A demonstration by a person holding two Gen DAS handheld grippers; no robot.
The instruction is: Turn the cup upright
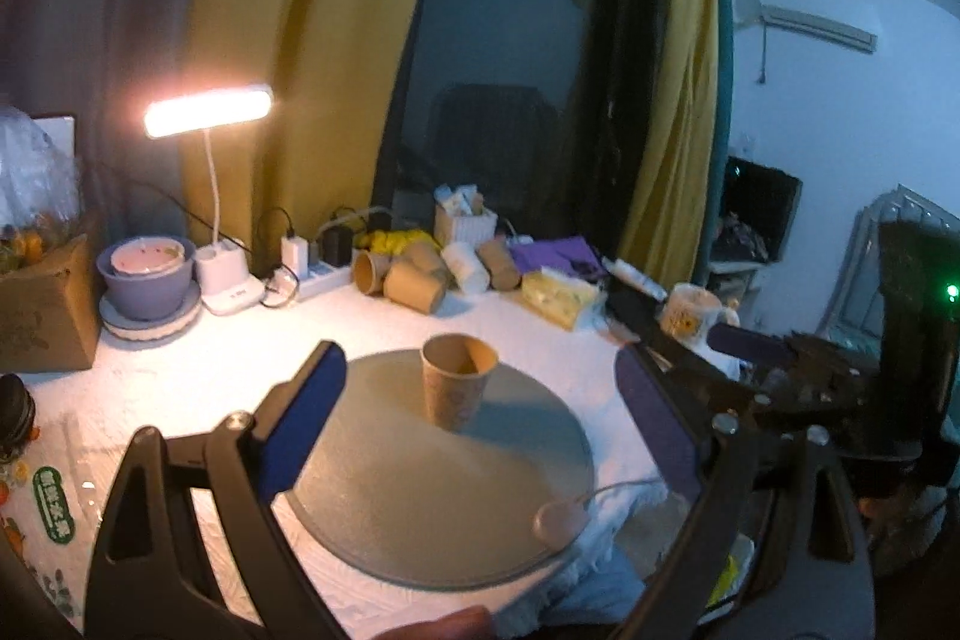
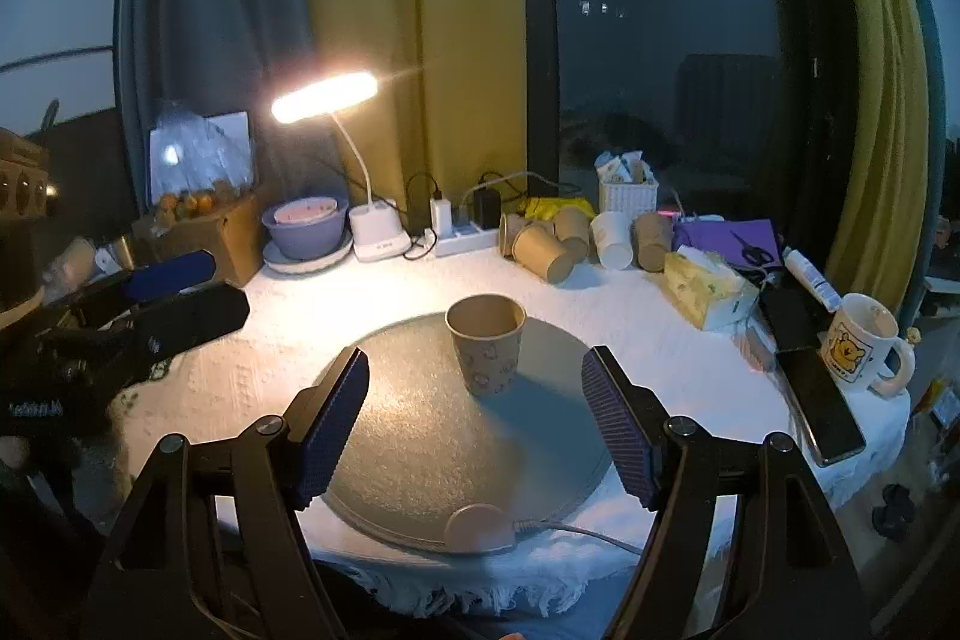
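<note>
Both sets of jaws stand spread wide with nothing between them: the left gripper (image 1: pixel 480 400) and right gripper (image 2: pixel 477 412) each frame the paper cup (image 2: pixel 486 343) from the near side, apart from it. That cup stands mouth up toward the far part of the round grey mat (image 2: pixel 420 454), apparently empty, so the flip looks done. A careless sweep of either gripper could topple it. Along the table's (image 2: pixel 660 334) far edge lie spare cups (image 2: pixel 543 253) on their sides, beside a bowl (image 2: pixel 306 232) and a white basket (image 2: pixel 627 193) of packets.
</note>
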